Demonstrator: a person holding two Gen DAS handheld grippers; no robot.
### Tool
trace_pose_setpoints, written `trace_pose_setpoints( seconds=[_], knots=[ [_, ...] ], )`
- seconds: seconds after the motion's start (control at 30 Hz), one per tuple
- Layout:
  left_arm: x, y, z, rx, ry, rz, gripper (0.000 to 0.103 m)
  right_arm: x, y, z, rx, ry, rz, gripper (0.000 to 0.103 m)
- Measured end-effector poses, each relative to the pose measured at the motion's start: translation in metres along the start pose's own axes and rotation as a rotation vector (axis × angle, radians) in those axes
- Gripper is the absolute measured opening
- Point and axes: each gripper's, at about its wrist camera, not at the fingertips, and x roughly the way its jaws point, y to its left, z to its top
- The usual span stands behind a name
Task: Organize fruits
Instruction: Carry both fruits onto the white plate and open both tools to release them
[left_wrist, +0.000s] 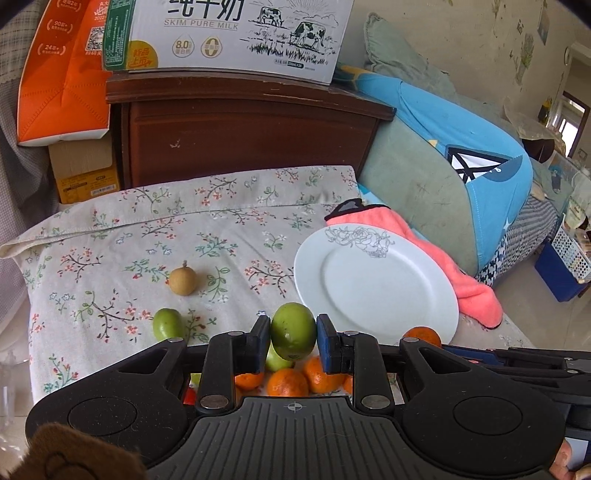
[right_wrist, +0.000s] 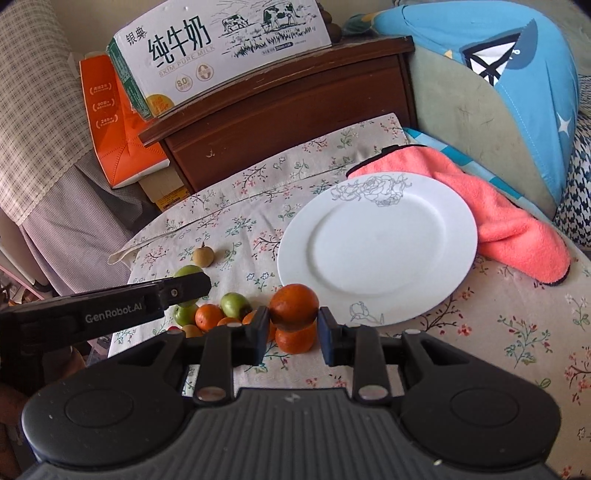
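Carry step: left gripper (left_wrist: 292, 338) clamped on round green fruit (left_wrist: 293, 330), right gripper (right_wrist: 292, 322) on round orange tangerine (right_wrist: 293, 304) — both just above floral-cloth desk (right_wrist: 498, 332). Next: over to white round plate (right_wrist: 376, 243), lower, release gently.

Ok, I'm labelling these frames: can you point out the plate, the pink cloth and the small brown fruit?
plate (right_wrist: 376, 251): right wrist view, bare centre.
pink cloth (right_wrist: 517, 229): right wrist view, middle of the fabric.
small brown fruit (left_wrist: 183, 281): left wrist view, middle of its skin.

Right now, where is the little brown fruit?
The little brown fruit lies alone on the flowery cloth, left of the white plate and just beyond a small green fruit.
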Motion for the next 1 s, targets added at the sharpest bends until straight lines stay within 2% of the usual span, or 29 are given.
trace_pose_setpoints(
  seconds=[0.2,0.47,1.0],
  knots=[
    [0.025,-0.021,0.007,0.019,0.026,-0.023,0.024,0.010,-0.020,0.020,-0.042,0.019,-0.046,0.028],
    [0.055,-0.041,0.013,0.047,0.057,-0.042,0.024,0.019,-0.043,0.029,0.003,0.020,-0.083,0.028],
    [0.077,-0.059,0.011,0.080,0.091,0.030,0.024,0.033,-0.059,0.031,0.057,0.043,-0.125,0.028]
  ],
)
